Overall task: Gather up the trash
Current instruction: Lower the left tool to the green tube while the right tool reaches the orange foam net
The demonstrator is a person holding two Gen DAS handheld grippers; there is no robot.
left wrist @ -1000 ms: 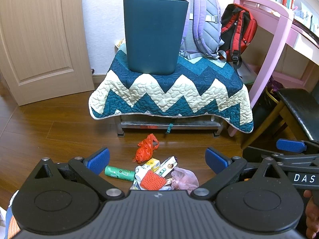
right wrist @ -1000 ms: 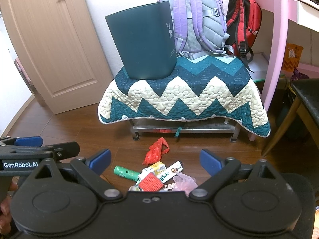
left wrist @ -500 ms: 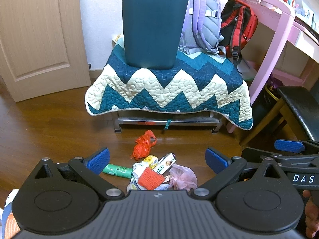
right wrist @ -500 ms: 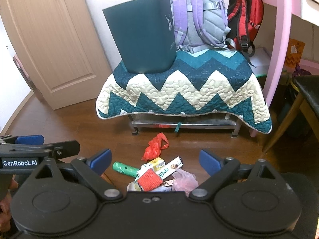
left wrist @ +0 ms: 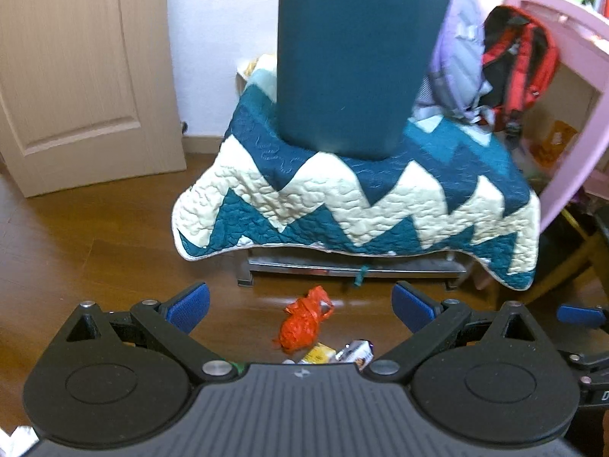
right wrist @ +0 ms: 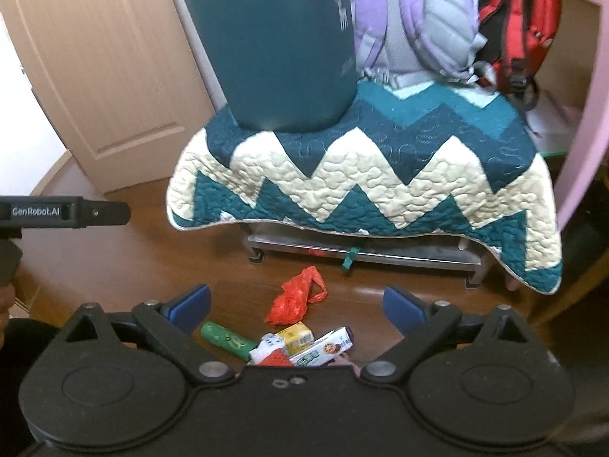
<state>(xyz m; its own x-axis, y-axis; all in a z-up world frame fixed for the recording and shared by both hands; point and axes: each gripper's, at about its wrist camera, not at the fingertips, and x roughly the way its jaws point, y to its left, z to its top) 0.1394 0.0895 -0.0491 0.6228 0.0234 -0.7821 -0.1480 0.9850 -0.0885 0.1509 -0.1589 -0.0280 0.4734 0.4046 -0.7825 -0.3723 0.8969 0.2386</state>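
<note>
A dark teal trash bin (left wrist: 350, 57) stands on a low bench under a zigzag quilt (left wrist: 361, 205); it also shows in the right wrist view (right wrist: 281, 42). Trash lies on the wood floor in front: a crumpled red bag (left wrist: 304, 323) (right wrist: 295, 301), a green tube (right wrist: 224, 341), a yellow carton (right wrist: 295, 339) and a white snack packet (right wrist: 323, 350). My left gripper (left wrist: 300, 304) is open and empty above the pile. My right gripper (right wrist: 297, 304) is open and empty beside it.
A wooden door (left wrist: 76, 76) stands at the left. A purple backpack (right wrist: 415, 19) and a red backpack (right wrist: 521, 26) lean behind the bin. A pink desk frame (left wrist: 571, 114) and a dark chair (left wrist: 593, 236) are at the right.
Both grippers have moved forward toward the bench and bin, which look larger now. The trash pile has slid lower in view, partly under the gripper bodies. Both stay open.
</note>
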